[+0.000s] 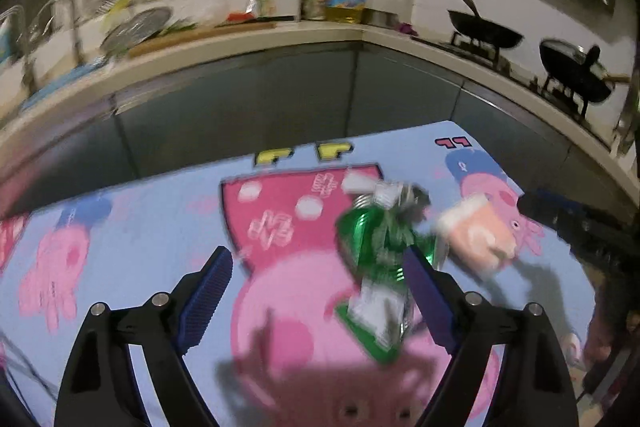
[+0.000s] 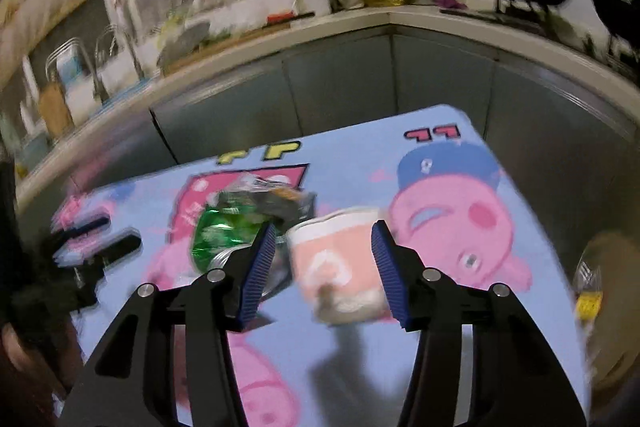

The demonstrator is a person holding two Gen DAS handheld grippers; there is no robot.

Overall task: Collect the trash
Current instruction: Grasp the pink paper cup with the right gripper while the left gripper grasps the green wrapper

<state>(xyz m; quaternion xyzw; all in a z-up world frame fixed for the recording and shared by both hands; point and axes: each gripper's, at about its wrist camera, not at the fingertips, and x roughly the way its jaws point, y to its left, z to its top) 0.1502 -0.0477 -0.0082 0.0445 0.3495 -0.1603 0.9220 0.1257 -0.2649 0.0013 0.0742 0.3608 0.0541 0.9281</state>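
Two bits of trash on the cartoon-pig table

One pink cup (image 2: 340, 263), contents blurred, sits between the right gripper (image 2: 326, 267)'s spread jaws; one green wrapper (image 1: 380, 247) at its 9 o'clock. Left gripper (image 1: 320, 291) gapes, gripping nothing.

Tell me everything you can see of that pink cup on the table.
The cup looks like a paper cup with a white rim and a pale white mark on its peach-pink side. It seems tilted, its mouth toward the far counter, on the cartoon tablecloth, close beside the crumpled green wrapper. It sits between the blue pads of the right gripper; blur hides whether they touch it, or whether it is lifted.
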